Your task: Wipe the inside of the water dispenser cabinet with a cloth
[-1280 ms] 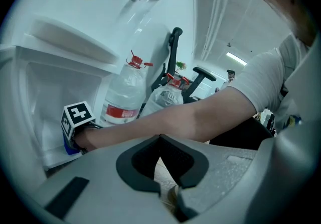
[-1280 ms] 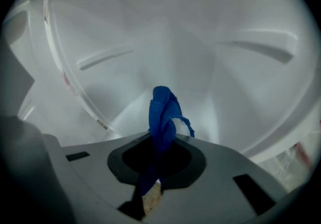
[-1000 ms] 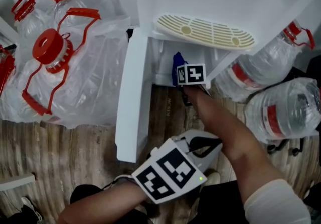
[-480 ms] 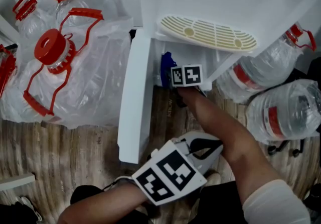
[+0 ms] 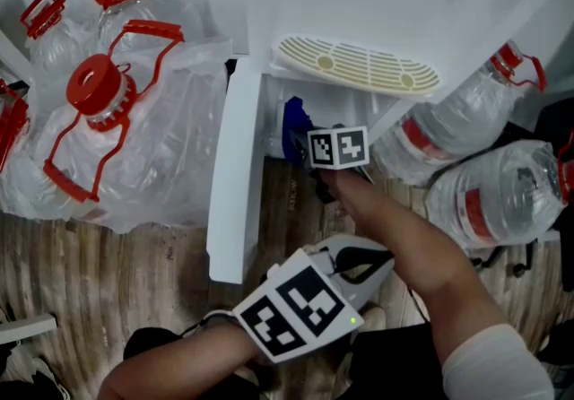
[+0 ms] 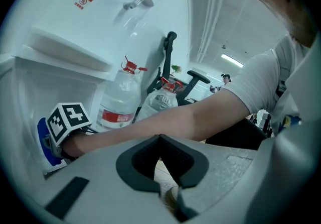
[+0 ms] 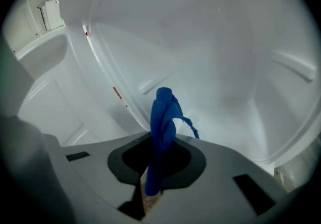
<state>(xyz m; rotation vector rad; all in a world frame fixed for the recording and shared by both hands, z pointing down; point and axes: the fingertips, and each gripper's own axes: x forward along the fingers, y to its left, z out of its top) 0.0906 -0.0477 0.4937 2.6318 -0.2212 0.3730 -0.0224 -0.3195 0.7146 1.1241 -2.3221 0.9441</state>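
My right gripper (image 7: 150,188) has its fingers clenched on the blue cloth (image 7: 163,117), which is inside the white dispenser cabinet (image 7: 210,42), close to the open door (image 5: 235,174). My left gripper (image 6: 168,190) hovers outside, fingers pressed together on nothing.

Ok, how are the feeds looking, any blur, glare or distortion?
Head view: even light, sharp, the water dispenser front slightly washed out. Left gripper view: heavy fisheye bending, dark corners. Right gripper view: same fisheye, white cabinet interior low in contrast, blue cloth crisp.
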